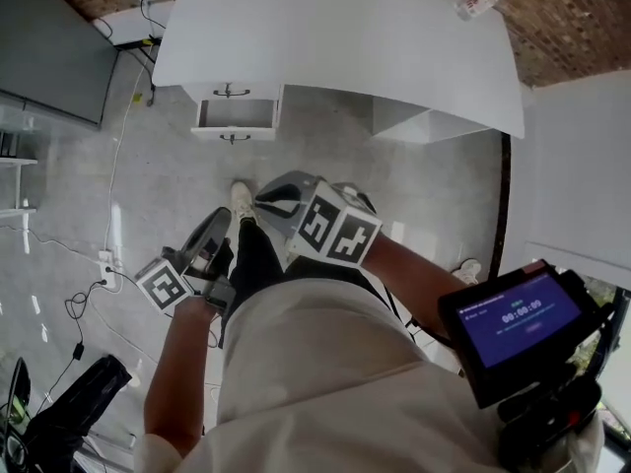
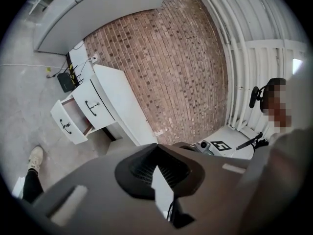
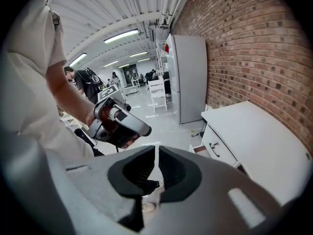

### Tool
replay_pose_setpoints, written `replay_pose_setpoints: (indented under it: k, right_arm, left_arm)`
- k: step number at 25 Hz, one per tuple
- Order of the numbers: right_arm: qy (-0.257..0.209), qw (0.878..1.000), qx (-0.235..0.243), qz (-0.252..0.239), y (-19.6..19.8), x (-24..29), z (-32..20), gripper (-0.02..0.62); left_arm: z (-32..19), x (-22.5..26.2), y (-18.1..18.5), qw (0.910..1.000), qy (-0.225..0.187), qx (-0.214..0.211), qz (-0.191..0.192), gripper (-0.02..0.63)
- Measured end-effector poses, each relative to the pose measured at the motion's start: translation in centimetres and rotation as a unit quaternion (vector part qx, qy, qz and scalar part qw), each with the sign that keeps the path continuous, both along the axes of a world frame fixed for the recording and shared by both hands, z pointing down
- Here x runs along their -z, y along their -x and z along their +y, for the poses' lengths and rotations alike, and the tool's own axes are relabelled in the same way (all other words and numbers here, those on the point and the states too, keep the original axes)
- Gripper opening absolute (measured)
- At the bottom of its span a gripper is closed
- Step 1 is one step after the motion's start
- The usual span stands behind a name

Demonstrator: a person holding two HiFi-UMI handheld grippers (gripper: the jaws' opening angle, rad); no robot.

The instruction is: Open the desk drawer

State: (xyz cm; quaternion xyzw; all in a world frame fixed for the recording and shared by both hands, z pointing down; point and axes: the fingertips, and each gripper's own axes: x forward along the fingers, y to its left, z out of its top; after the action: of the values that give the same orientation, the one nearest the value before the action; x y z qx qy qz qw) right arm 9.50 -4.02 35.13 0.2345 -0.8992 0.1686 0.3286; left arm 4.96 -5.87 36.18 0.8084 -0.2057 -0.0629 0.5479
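Observation:
The white desk (image 1: 335, 37) stands ahead across the floor. At its left end the upper drawer (image 1: 232, 92) is closed, and the lower drawer (image 1: 235, 116) below it is pulled out, its inside showing. The left gripper view has the same desk (image 2: 115, 99) and open drawer (image 2: 68, 124). My left gripper (image 1: 219, 217) is shut and empty, held low and well short of the desk. My right gripper (image 1: 264, 197) is also shut and empty, beside it. In their own views the left gripper (image 2: 156, 148) and right gripper (image 3: 156, 151) hold nothing.
A plastic bottle (image 1: 480, 3) lies on the desk's far right. A dark screen device (image 1: 518, 318) sits at my lower right. Cables (image 1: 113, 166) run over the floor at left, near a dark panel (image 1: 49, 47). My shoe (image 1: 242, 200) is on the floor ahead.

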Motion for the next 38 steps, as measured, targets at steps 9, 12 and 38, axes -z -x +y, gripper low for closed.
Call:
replay_pose_setpoints:
  k: [9,12,38]
  right_arm:
    - [-0.013,1.000,0.006,-0.002,-1.9,3.5,-0.4,0.026]
    - [-0.014,1.000,0.010,0.002,-1.8,3.3,-0.2,0.026]
    - [-0.022,1.000,0.001,0.009,-2.4,2.7,-0.2,0.023]
  left_arm:
    - [0.1,3.3,-2.9,0.9992,-0.006,-0.026,-0.030,0.003]
    - [-0.1,3.2,-3.0,0.9980,-0.021,-0.033,-0.050,0.003]
    - [0.1,1.9,-4.1,0.9949,-0.028,-0.072,-0.065,0.004]
